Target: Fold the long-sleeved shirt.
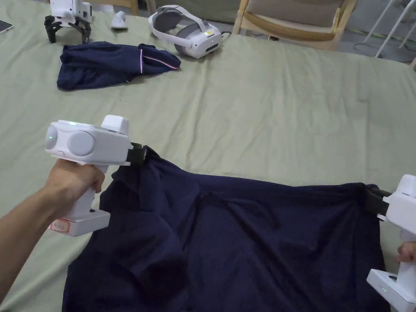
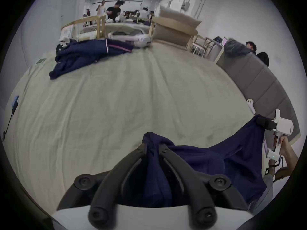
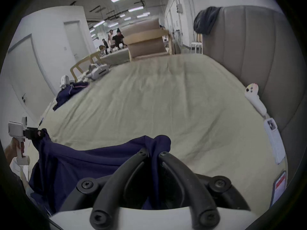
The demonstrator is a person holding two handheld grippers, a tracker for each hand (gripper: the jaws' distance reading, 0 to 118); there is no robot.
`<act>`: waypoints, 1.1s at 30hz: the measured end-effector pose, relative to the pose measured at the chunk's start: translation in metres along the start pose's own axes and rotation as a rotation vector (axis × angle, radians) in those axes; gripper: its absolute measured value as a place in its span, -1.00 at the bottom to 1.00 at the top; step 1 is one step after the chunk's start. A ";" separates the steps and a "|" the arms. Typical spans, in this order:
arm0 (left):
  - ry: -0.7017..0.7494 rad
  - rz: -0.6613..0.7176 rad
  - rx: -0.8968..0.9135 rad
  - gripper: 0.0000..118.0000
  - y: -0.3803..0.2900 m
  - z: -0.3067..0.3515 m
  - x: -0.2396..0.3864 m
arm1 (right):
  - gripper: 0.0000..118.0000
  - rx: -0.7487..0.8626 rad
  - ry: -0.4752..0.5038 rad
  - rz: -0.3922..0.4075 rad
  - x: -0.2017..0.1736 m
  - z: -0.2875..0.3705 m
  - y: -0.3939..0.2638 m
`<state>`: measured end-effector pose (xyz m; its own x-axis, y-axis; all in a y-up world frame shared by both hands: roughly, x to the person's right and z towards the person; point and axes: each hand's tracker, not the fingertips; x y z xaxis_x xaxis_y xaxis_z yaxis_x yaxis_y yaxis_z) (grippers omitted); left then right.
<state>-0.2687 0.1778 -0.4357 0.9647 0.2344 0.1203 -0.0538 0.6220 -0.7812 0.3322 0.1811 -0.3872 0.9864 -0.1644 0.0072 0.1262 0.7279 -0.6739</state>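
Shirt: dark navy long-sleeved cotton shirt (image 1: 227,235) stretched above the pale green sheet-covered bed (image 1: 284,101), held at both corners.
Left gripper (image 2: 152,148): jaws clamped on one corner.
Right gripper (image 3: 152,153): jaws clamped on the other.
Risk: a shallow pinch could slip, likely bunching the fabric.

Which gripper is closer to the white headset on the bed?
Left. The left gripper holds the shirt on the headset's side of the bed. The right gripper holds the shirt's other corner, much farther away.
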 end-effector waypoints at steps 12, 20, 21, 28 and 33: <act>-0.020 -0.160 0.199 -0.71 -0.097 0.153 0.044 | -0.91 0.149 0.040 0.136 0.009 0.131 -0.064; -0.039 -0.232 -0.012 -0.72 -0.199 0.200 0.064 | -0.92 -0.102 0.007 0.187 0.007 0.188 -0.154; -0.005 -0.199 -0.033 -0.72 -0.209 0.198 0.063 | -0.92 -0.153 0.004 0.196 0.004 0.190 -0.163; 0.007 -0.220 -0.225 -0.72 -0.248 0.176 0.054 | -0.92 -0.381 -0.003 0.125 0.009 0.172 -0.211; 0.025 -0.147 -0.195 -0.09 -0.243 0.177 0.061 | 0.28 -0.411 -0.056 0.206 -0.007 0.162 -0.202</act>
<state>-0.2423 0.1730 -0.1304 0.9647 0.1321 0.2276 0.1356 0.4918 -0.8601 0.3169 0.1435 -0.1316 0.9921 0.0001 -0.1256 -0.1143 0.4155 -0.9024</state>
